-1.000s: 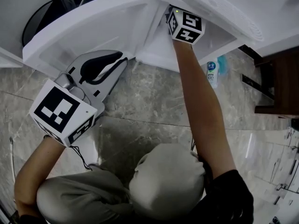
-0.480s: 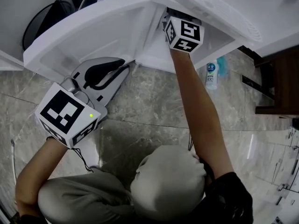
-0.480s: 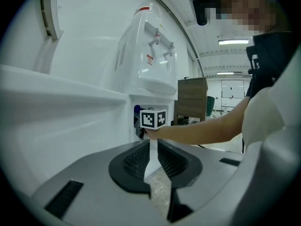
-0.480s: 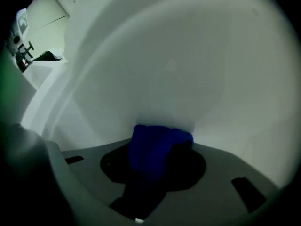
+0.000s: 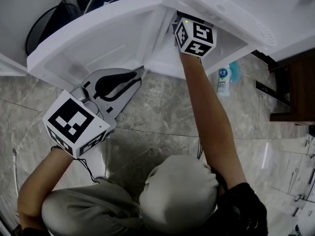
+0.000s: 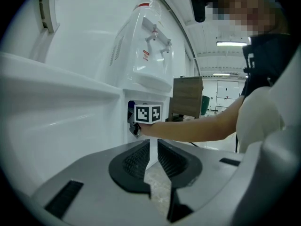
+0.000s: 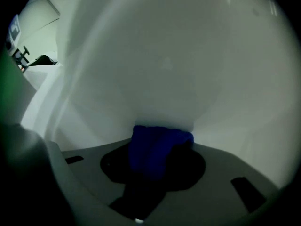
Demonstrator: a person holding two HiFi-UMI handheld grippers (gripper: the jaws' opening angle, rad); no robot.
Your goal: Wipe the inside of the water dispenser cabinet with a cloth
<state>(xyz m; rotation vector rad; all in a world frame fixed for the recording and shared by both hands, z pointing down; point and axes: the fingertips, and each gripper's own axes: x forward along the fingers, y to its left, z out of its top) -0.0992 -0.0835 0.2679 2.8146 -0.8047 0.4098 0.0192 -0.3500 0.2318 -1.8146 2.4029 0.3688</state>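
Note:
The white water dispenser point(image 6: 146, 55) stands with its lower cabinet door point(image 5: 98, 33) swung open. My right gripper reaches into the cabinet; in the head view only its marker cube point(image 5: 195, 36) shows at the opening. Inside, the right gripper point(image 7: 160, 140) is shut on a folded blue cloth point(image 7: 155, 147), which is pressed against the pale inner wall point(image 7: 178, 69). My left gripper point(image 5: 140, 73) hangs low outside, just below the open door. It is shut with nothing between its black pads point(image 6: 136, 161). From the left gripper view the right cube point(image 6: 148, 113) shows at the cabinet mouth.
A small bottle point(image 5: 224, 77) stands on the marble floor point(image 5: 162, 107) right of the cabinet. Dark wooden furniture point(image 5: 290, 87) is at the right edge. A black bin point(image 5: 44, 23) sits at the far left. My knee point(image 5: 177, 191) is close below.
Little differs. The left gripper has turned slightly beneath the door. The right gripper stays in the cabinet with the cloth.

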